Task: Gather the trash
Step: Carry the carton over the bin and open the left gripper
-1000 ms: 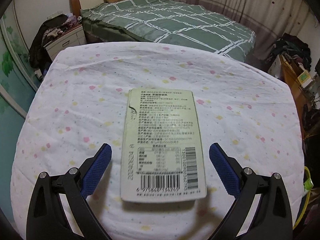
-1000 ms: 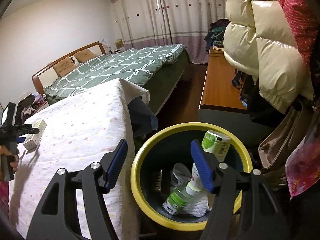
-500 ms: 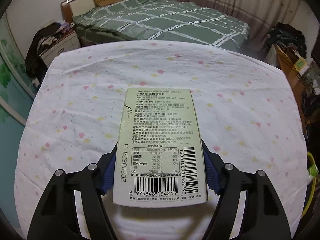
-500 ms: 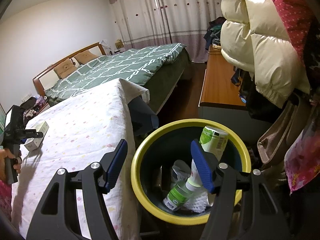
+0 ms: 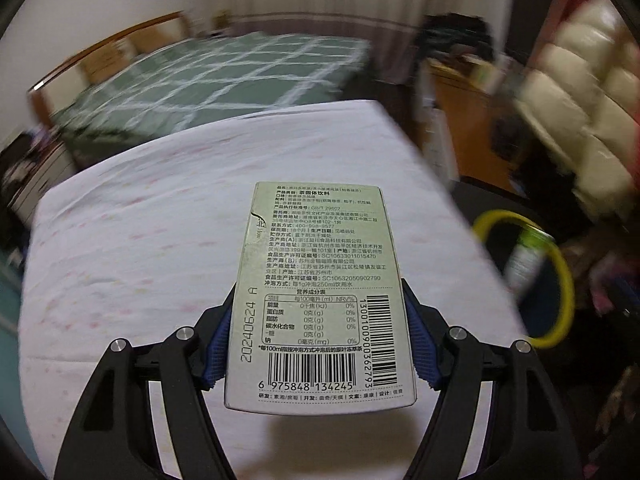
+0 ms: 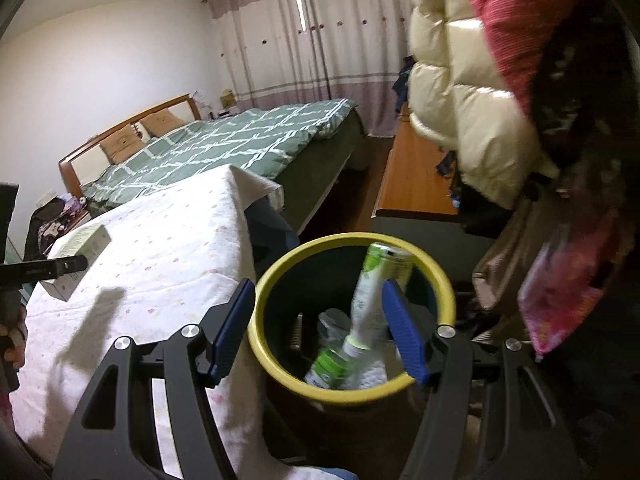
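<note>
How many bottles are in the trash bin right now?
2 visible. A tall white-and-green bottle leans against the yellow-rimmed trash bin wall; a smaller green-labelled bottle lies at its foot on white packing. More may be hidden underneath.

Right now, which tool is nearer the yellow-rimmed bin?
Right. The right tool hangs open just over the bin; the left tool holds the box above the table.

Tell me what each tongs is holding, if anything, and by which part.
The left tongs grip the box by its long sides, near the barcode end. The right tongs are open, holding nothing.
</note>
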The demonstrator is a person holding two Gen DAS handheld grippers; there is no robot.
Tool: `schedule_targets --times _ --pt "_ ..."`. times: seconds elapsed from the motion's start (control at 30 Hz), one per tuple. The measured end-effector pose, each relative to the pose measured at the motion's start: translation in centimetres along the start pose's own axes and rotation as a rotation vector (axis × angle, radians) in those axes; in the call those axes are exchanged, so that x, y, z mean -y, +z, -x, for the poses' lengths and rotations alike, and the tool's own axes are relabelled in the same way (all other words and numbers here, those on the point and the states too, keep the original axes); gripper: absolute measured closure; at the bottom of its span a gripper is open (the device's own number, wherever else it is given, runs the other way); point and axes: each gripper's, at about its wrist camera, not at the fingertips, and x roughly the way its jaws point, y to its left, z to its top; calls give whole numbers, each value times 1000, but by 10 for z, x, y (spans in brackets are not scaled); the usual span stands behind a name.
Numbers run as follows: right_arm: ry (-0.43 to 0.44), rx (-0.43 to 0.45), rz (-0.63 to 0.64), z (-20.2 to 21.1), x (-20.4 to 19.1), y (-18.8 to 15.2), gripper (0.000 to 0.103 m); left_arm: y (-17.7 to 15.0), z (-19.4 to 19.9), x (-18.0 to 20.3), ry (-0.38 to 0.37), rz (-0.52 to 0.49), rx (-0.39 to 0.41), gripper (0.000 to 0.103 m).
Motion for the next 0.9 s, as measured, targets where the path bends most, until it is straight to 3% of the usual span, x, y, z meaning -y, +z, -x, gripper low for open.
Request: schedule_targets --times 0.17,0.4,0.73,0.83,0.9 --pt "-53 22 -23 26 24 -7 40 6 -3 82 -119 -115 -13 32" --pt "-105 26 -47 43 50 -18 40 13 -29 179 -217 -223 -61 32" --pt "-116 17 -61 42 58 -21 40 22 -87 230 -243 -265 -115 31" --pt "-113 9 -59 40 56 -21 40 21 -98 237 -239 -262 -107 16" --pt "-111 6 -58 41 54 -20 40 22 -99 235 -239 -253 -99 16"
